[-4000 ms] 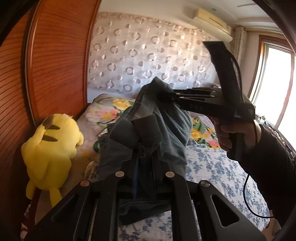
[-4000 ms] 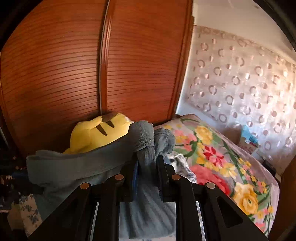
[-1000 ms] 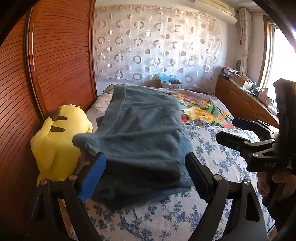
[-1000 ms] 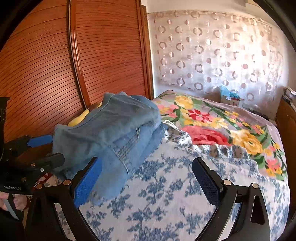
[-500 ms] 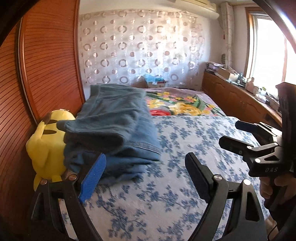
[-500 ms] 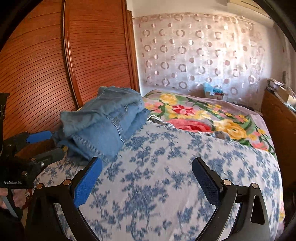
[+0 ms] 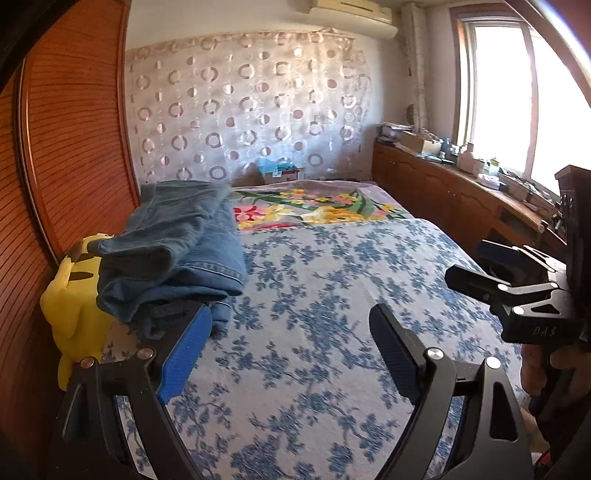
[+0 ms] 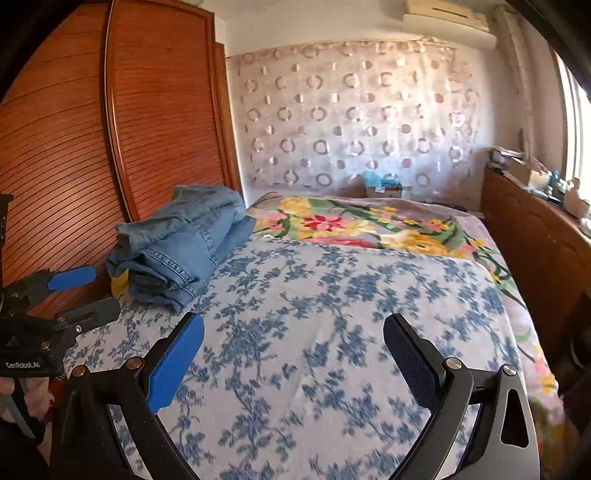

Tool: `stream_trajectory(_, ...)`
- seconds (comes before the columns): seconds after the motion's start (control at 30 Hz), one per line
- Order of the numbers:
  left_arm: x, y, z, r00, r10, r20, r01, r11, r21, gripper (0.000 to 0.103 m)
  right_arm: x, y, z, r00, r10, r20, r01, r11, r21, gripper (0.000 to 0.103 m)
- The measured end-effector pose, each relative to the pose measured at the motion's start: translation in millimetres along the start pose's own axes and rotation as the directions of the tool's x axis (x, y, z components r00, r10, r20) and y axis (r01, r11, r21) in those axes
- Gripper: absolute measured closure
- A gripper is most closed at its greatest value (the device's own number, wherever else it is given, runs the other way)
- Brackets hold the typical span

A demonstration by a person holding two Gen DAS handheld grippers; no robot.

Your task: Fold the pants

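Looking down the bed, we see the folded pants [image 7: 173, 251], thick blue denim in a soft lumpy stack, on the flowery bedspread [image 7: 332, 295] beside the ribbed wooden wardrobe [image 7: 74, 147]. Our left gripper [image 7: 290, 339] and right gripper [image 8: 293, 350] both gape wide, holding nothing.

Bright daylight pours through the window [image 7: 517, 96] on the right, above a long wooden cabinet [image 7: 443, 192] cluttered on top. A reddish slatted wardrobe [image 8: 110, 147] fills the left wall. The far wall carries a sheer curtain [image 8: 351, 122] patterned with rings, an air conditioner [image 7: 351, 14] above. A bed [image 8: 332, 314] with blue floral cover fills the middle.
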State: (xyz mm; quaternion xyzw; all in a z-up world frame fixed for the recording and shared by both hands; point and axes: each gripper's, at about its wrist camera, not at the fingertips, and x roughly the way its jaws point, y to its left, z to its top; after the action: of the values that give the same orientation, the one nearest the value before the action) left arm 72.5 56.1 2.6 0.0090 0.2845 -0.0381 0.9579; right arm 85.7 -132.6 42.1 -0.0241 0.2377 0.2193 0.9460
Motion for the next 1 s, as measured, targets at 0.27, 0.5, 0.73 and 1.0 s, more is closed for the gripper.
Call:
stream_trajectory(0.27, -23, -19, -2, 1.000, -0.017, 0.024, 0.016, 1.000, 0.017, 0.015, -32, -2, -10, 0.999, -0.030, 0.035, 0.029, 0.999, 0.027, 0.005)
stream_trajectory(0.5, -45, -29, 7, 0.996, -0.029, 0.082, 0.027, 0.999, 0.026, 0.015, -57, 1, -15, 0.992, -0.075, 0.103, 0.071, 0.996, 0.044, 0.005)
stream_trajectory(0.73, -62, -30, 10, 0.992, -0.026, 0.123, 0.024, 0.999, 0.024, 0.015, -69, 8, -25, 0.983, -0.110, 0.147, 0.104, 0.993, 0.052, 0.005)
stream_trajectory(1.0, -69, -26, 8, 0.991, -0.017, 0.133, 0.016, 1.000, 0.007, 0.015, -67, 15, -30, 0.981, -0.119, 0.156, 0.115, 0.993, 0.035, 0.005)
